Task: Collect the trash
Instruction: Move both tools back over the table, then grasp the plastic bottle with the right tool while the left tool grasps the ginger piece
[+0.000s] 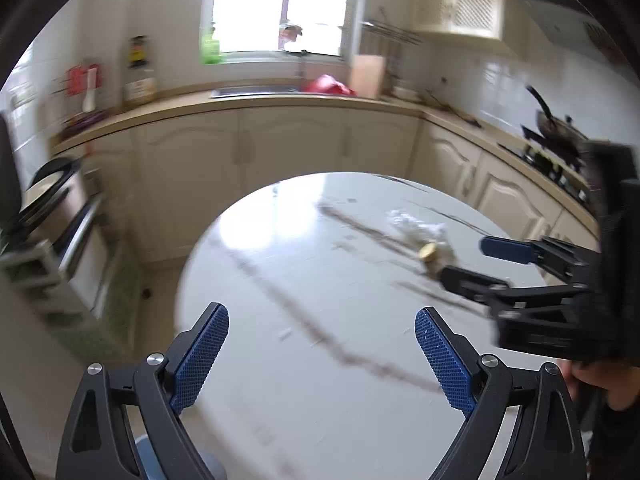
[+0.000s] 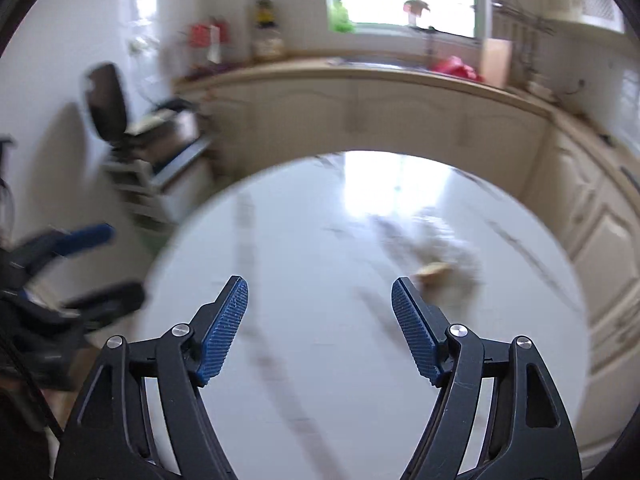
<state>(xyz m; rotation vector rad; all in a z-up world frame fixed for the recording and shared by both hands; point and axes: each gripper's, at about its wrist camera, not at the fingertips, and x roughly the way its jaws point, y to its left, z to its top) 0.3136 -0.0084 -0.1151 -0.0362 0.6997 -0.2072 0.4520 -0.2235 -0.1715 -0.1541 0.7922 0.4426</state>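
Trash, a crumpled clear wrapper with a small yellowish scrap on it, lies on the round white marble table, right of centre. Left gripper hangs over the near table, jaws wide apart, nothing between them. Right gripper likewise stands apart and empty, the scrap just beyond its right fingertip. Both views blurred.
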